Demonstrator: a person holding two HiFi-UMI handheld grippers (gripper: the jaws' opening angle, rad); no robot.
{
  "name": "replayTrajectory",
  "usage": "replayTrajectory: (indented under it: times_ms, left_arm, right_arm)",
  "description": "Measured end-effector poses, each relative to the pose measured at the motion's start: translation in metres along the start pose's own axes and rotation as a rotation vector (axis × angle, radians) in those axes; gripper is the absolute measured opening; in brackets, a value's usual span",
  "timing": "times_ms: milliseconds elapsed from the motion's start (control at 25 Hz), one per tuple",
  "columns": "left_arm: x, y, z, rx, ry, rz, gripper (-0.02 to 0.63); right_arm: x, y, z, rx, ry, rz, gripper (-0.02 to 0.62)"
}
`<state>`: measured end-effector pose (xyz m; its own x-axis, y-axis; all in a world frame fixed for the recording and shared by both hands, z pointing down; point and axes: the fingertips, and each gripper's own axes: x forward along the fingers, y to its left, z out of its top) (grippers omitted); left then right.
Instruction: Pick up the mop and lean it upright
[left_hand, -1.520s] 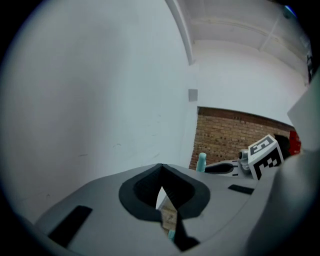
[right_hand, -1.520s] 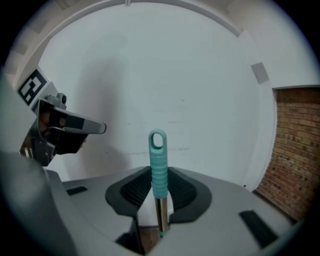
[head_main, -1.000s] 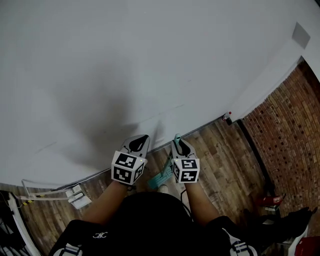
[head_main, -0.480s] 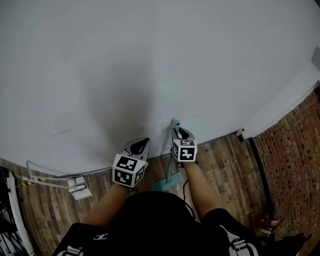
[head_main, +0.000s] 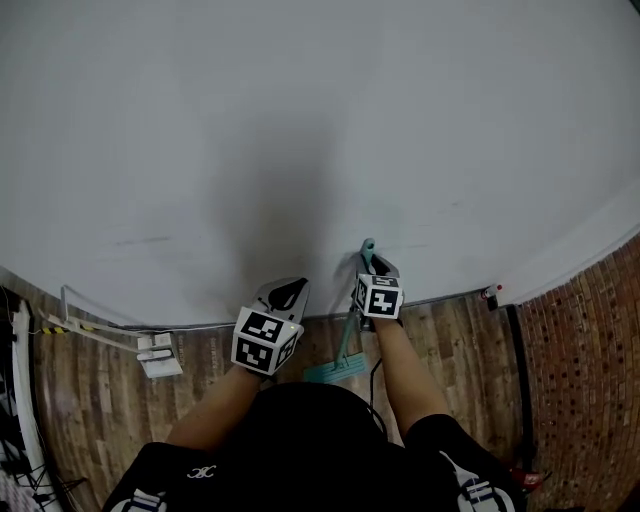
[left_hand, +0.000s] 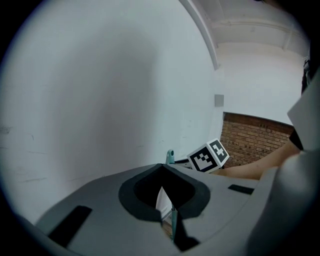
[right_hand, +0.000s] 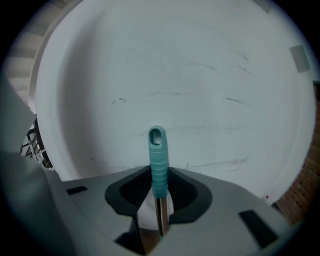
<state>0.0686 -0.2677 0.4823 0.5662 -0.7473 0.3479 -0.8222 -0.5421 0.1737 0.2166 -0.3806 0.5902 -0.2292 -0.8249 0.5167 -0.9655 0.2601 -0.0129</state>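
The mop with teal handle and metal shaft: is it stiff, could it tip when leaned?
Probably stiff: its metal shaft looks straight. Likely tippy: tall and slim above a flat teal head. The ribbed teal grip, clamped in the right gripper, should resist slipping.

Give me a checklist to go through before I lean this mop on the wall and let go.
1. Grip: the right gripper has its fingers closed on the mop handle, just below the teal grip: ok.
2. Mop upright, with the mop head down on the wooden floor: ok.
3. Top of the handle touching the wall: cannot tell.
4. Wall behind the handle is bare: ok.
5. Left gripper shut, empty and apart from the mop: ok.
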Motion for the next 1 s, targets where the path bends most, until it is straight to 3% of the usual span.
replayTrajectory:
  times_ms: [280,400,520,800,1000]
  left_arm:
    - [-0.003,-0.003,-0.004,0.007,0.01,-0.027,-0.008]
    - [-0.004,-0.005,-0.005,0.011,0.015,-0.045,-0.008]
    - [-0.001,-0.008,-0.005,0.016,0.02,-0.067,-0.008]
    - [0.01,-0.024,-0.004,0.033,0.03,-0.134,-0.008]
    - [0.021,-0.041,-0.002,0.045,0.031,-0.185,-0.008]
  right_arm:
    - [-0.004,0.001,0.005,-0.031,0.044,-0.007,0.112]
    - [-0.032,0.001,0.022,-0.017,-0.046,-0.042,0.11]
    - [-0.068,0.003,0.038,0.018,-0.126,-0.064,0.017]
    - [-0.147,0.006,0.05,0.08,-0.258,-0.1,0.012]
    - [-0.177,0.005,0.037,0.094,-0.251,-0.139,0.012]
